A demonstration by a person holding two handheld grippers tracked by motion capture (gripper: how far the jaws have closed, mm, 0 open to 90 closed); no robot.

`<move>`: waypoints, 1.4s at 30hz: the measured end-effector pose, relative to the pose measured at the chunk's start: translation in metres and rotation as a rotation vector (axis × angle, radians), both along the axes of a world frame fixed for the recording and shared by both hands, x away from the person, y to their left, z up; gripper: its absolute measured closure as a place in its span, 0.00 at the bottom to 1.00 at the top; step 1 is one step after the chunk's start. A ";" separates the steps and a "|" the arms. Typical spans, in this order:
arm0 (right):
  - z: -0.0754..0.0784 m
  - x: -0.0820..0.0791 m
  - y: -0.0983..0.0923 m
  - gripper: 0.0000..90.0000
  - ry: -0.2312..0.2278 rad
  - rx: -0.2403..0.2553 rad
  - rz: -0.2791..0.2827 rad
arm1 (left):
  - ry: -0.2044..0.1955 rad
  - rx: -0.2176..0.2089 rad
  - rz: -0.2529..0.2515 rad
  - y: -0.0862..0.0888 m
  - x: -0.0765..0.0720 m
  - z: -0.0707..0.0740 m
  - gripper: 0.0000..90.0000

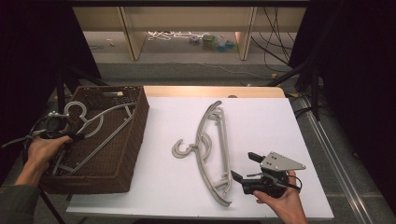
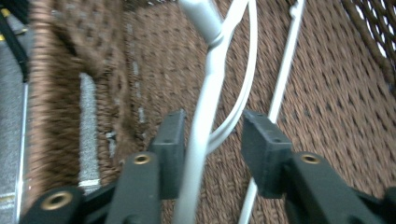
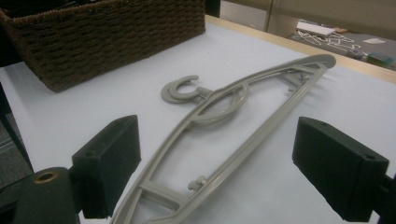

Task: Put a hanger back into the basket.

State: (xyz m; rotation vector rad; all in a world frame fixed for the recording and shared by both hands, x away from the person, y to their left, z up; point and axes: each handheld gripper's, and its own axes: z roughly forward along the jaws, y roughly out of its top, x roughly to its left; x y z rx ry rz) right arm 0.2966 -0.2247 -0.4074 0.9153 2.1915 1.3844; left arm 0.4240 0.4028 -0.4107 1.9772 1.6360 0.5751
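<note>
Left gripper (image 2: 212,135) part open around, not clamping, white hanger (image 1: 100,122) in basket (image 1: 135,135) at table's left edge; right gripper (image 3: 217,168) wide, empty: lift clear without snagging.

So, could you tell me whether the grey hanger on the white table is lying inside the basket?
No, the grey hanger lies flat on the white table, well apart from the brown basket.

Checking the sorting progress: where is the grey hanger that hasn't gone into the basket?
In the high view the grey hanger lies flat on the white table, centre, right of the wicker basket, with the right gripper at its near end.
</note>
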 end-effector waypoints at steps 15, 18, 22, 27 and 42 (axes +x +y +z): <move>-0.003 0.001 0.003 0.18 0.000 -0.002 0.005 | -0.258 -0.155 -0.013 -0.048 -0.048 0.054 0.27; -0.002 0.001 0.003 0.18 -0.007 0.005 0.001 | -0.303 -0.206 -0.065 -0.069 -0.062 0.056 0.26; -0.003 0.002 0.003 0.18 -0.012 0.010 -0.011 | -0.346 -0.297 -0.141 -0.100 -0.079 0.054 0.25; -0.006 0.002 0.002 0.18 0.012 0.013 -0.002 | -0.394 -0.379 -0.240 -0.132 -0.091 0.051 0.24; -0.009 0.007 0.004 0.18 0.004 0.040 0.008 | -0.491 -0.406 -0.367 -0.189 -0.118 0.019 0.23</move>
